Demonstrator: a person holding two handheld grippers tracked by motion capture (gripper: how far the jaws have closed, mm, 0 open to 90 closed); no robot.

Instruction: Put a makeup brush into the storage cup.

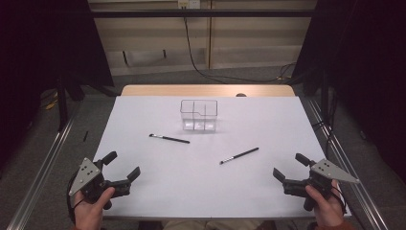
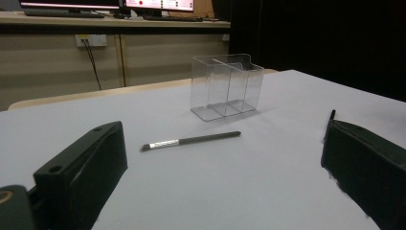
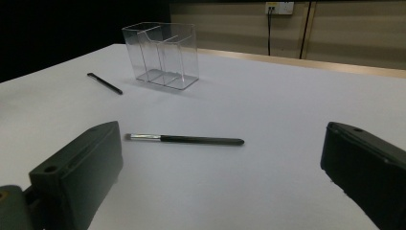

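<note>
Both tongs are released and hold nothing: the left gripper (image 1: 125, 166) rests at the near left corner of the white table (image 1: 268, 201) with its jaws wide apart, and the right gripper (image 1: 288, 166) waits at the near right corner in the same way. Two thin make-up brushes lie flat on the table. The left brush (image 1: 169, 139) lies in front of the clear organizer (image 1: 198, 115), a little to its left and apart from it, with its bristles pointing left. The right brush (image 1: 239, 155) lies nearer to the person, well apart from the organizer, with its bristles pointing toward the near left. I judge that the work is to pick up these brushes and stand them in the organizer, and some things may go wrong. Each brush is very slim and lies flush on the smooth surface, so the jaws may close above it, or push it so that it rolls or slides away. If a brush is taken near one end, it may swing down and hit the rim of the organizer instead of entering a compartment. The organizer looks light and its walls are hard to see, so a gripper could knock it and shift or tip it. The right gripper view shows the right brush (image 3: 184, 139) lying across between the jaws, which seems good for a grasp at the middle.
</note>
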